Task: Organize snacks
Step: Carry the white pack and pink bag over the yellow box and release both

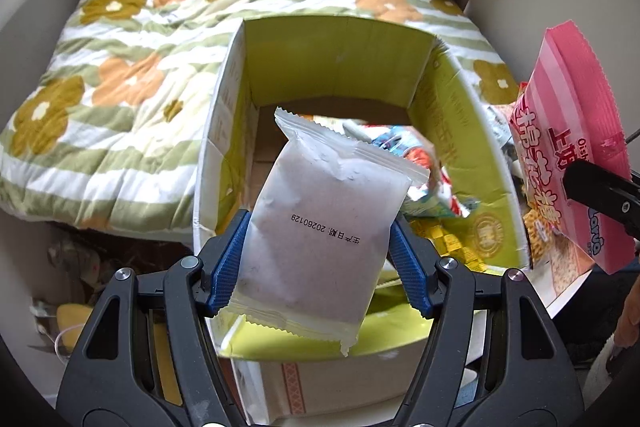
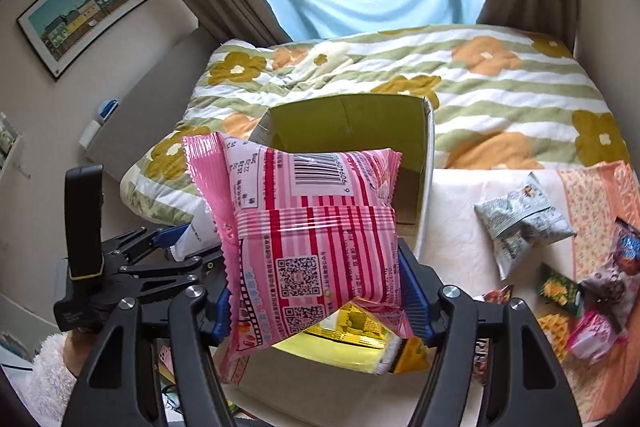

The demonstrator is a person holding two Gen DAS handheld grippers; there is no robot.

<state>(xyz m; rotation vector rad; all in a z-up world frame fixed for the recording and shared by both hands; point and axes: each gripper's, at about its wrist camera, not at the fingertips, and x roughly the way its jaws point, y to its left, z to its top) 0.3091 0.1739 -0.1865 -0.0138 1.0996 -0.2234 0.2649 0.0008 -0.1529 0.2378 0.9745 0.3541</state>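
Two tools gripping snacks, left tool point(image 1: 320, 263) clamping white packet point(image 1: 324, 223) above box rim point(image 1: 208, 163), right tool point(image 2: 316, 303) clamping pink bag point(image 2: 316, 231)

Matt frosted plastic packet point(image 1: 320, 227); glossy pink plastic bag point(image 2: 312, 239); cardboard box point(image 1: 340, 67); soft quilted cloth blanket point(image 1: 100, 99); ribbed blue pads point(image 1: 228, 259).

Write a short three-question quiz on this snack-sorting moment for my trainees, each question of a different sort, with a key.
1. True or false: the left gripper is shut on a white packet.
2. What does the right gripper hold? A a pink bag; B a green can; C nothing.
3. Fill in: the open cardboard box already holds several ____.

Key: 1 true. 2 A, the pink bag, with a yellow packet seemingly pinched beneath it. 3 snacks.
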